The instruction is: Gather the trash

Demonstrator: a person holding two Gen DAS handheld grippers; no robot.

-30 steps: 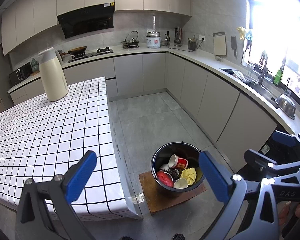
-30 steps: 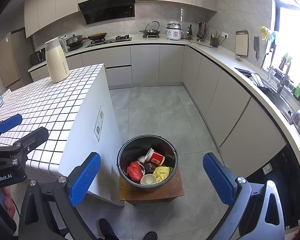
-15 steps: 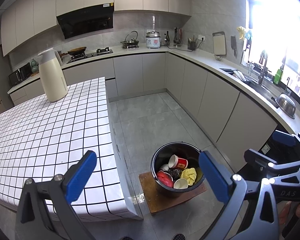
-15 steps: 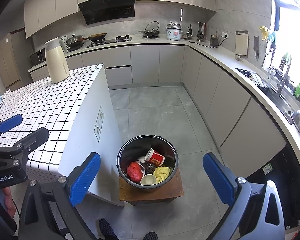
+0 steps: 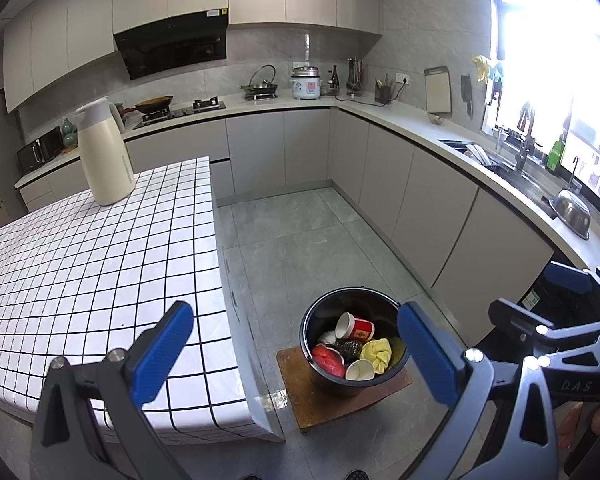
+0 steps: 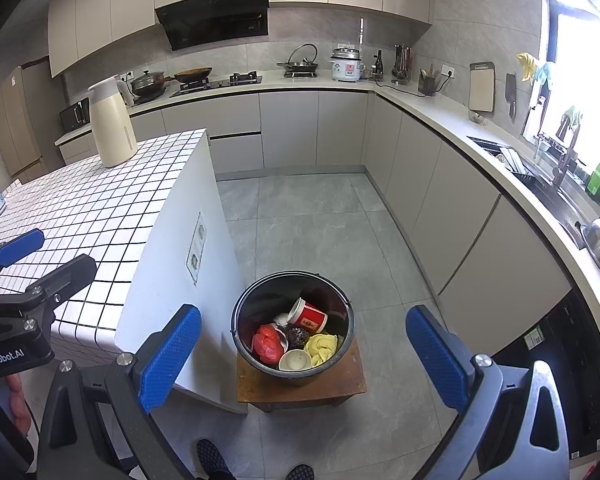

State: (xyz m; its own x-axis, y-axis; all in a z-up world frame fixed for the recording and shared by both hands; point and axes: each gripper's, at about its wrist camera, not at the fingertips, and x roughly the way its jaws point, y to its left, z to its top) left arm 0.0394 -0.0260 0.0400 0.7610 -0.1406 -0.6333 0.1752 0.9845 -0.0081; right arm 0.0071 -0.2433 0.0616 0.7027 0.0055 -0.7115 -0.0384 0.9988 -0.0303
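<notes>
A black bucket (image 6: 294, 330) of collected trash sat on a low wooden stool (image 6: 300, 386) on the kitchen floor, just right of the tiled island (image 5: 92, 264). Inside lay a red paper cup (image 6: 310, 316) on its side, a crumpled red bag (image 6: 268, 344), a wad of yellow paper (image 6: 321, 346), a small white cup (image 6: 295, 360) and a dark clump (image 6: 298, 335). All looked light and easily crushed, best pinched gently at a rim or fold. The left gripper (image 5: 296, 356) and the right gripper (image 6: 304, 356) hovered above, jaws spread wide and empty. A cream jug (image 5: 104, 152) stood at the island's far end.
</notes>
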